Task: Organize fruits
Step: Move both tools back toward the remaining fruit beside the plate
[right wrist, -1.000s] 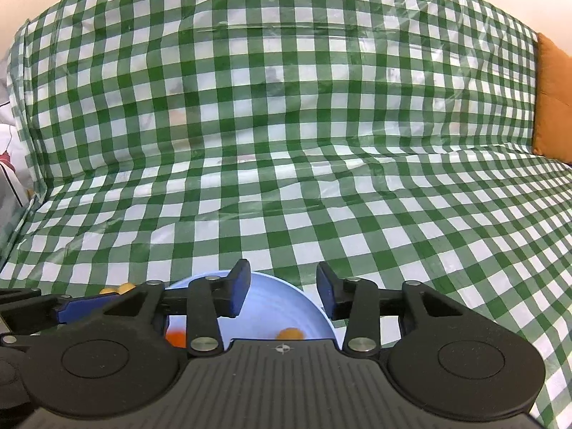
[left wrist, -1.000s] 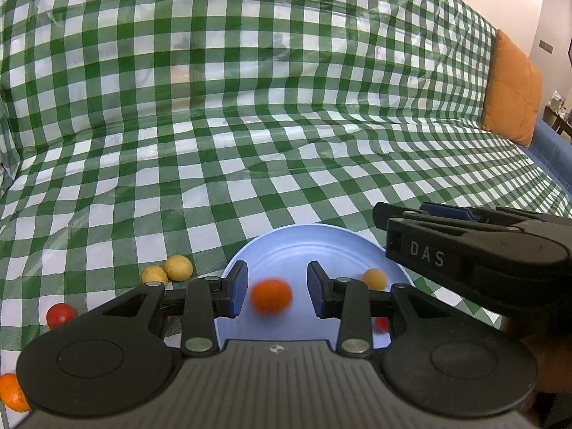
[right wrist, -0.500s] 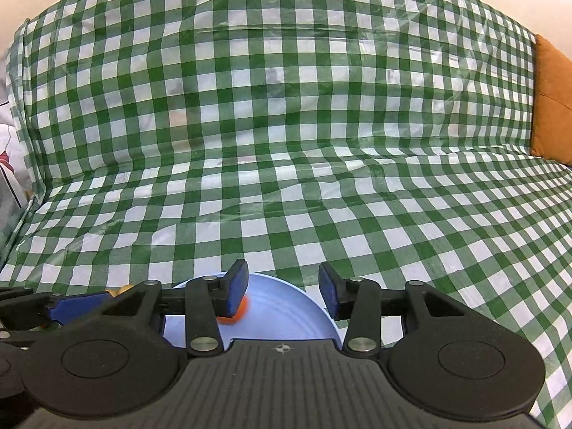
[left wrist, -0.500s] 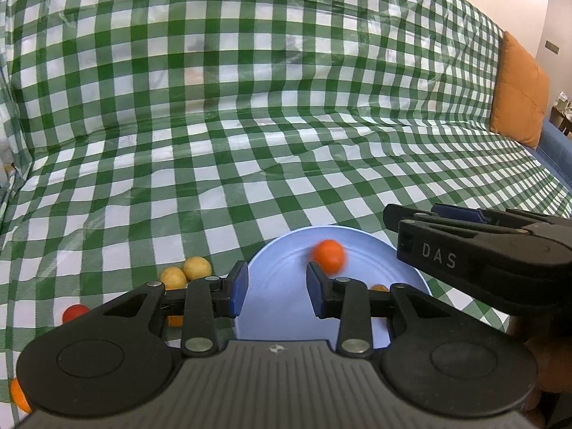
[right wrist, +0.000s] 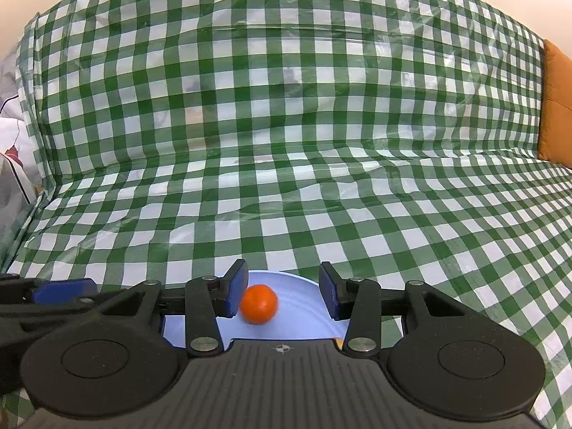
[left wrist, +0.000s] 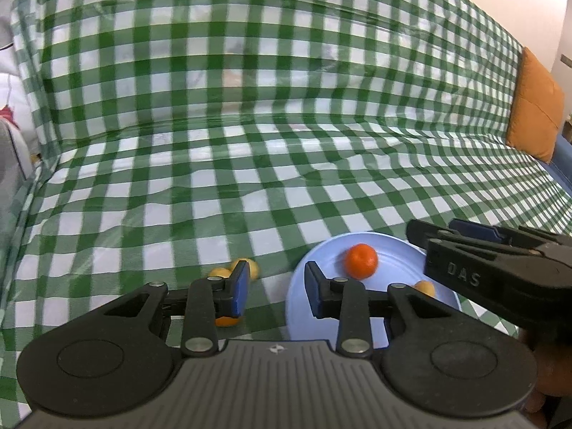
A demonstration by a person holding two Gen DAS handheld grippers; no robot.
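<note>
While the orange fruit [left wrist: 361,261] sits loose on the blue plate [left wrist: 321,254], the left gripper [left wrist: 275,291] hangs over the plate's left rim with nothing between its pads. Its jaws have just been closing; a gap remains, checked cloth [left wrist: 250,143] and plate rim showing through.

Right gripper [right wrist: 282,295]: jaws apart, empty. In its own view the orange fruit lies on the plate between the pads, close to the left pad, seemingly touching neither; it rests on the plate below them. From the left view the right gripper's body reaches in over the plate's right edge.

A small yellow-orange fruit [left wrist: 424,287] is also on the plate, near the right gripper. Off the plate, on the cloth: two yellow fruits [left wrist: 246,268] touching each other just left of the plate, and another orange piece [left wrist: 225,320], mostly hidden under the left finger. An orange cushion [left wrist: 534,107] stands at the far right.

Judgement: one drop-off is done; the next pick is the step in hand, most likely from the cluster left of the plate.

Doing it well:
- Reopen the left jaws before descending; the present gap looks too tight for these fruits.
- Centre on one fruit only. The yellow pair touch, so come in from the outer side to avoid nudging the neighbour.
- Close gently. Round fruit on slick cloth will squirt away or roll.
- Keep the right gripper clear of the plate so the fruit there stays put.
</note>
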